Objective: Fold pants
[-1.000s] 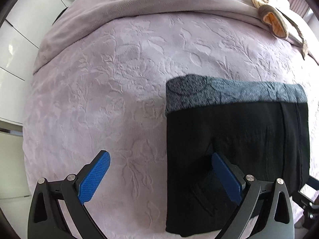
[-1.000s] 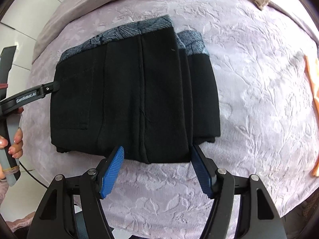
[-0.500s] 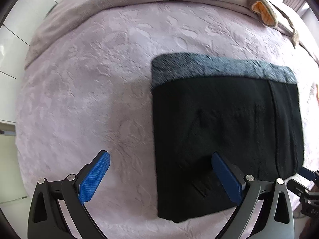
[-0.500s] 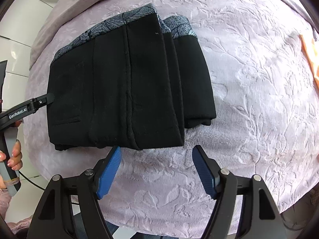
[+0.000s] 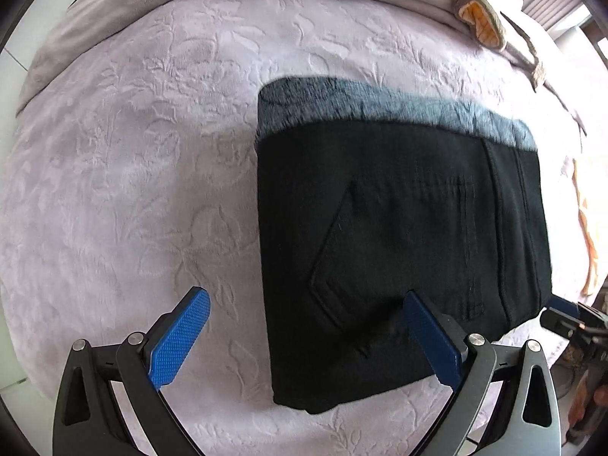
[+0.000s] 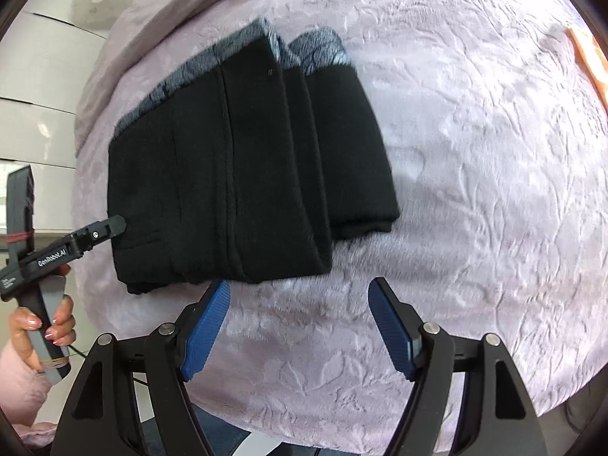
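Right claw [image 6: 298, 321] — back off pants [image 6: 243, 174]

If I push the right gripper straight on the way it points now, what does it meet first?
Most likely the bare lilac embossed bedspread. The right gripper stands open with nothing between its blue pads, just short of the folded black pants; depth is hard to judge, so it might graze their near edge.

One pair of pants [image 5: 399, 228] — black, folded into a single stack. Two hand-held grippers: the left hand-held gripper [image 5: 300, 336] and the right hand-held gripper [image 6: 298, 326], each with two blue pads. One bed [image 6: 475, 190] under one lilac cover. One hand [image 6: 41, 326] in view — the person's left.
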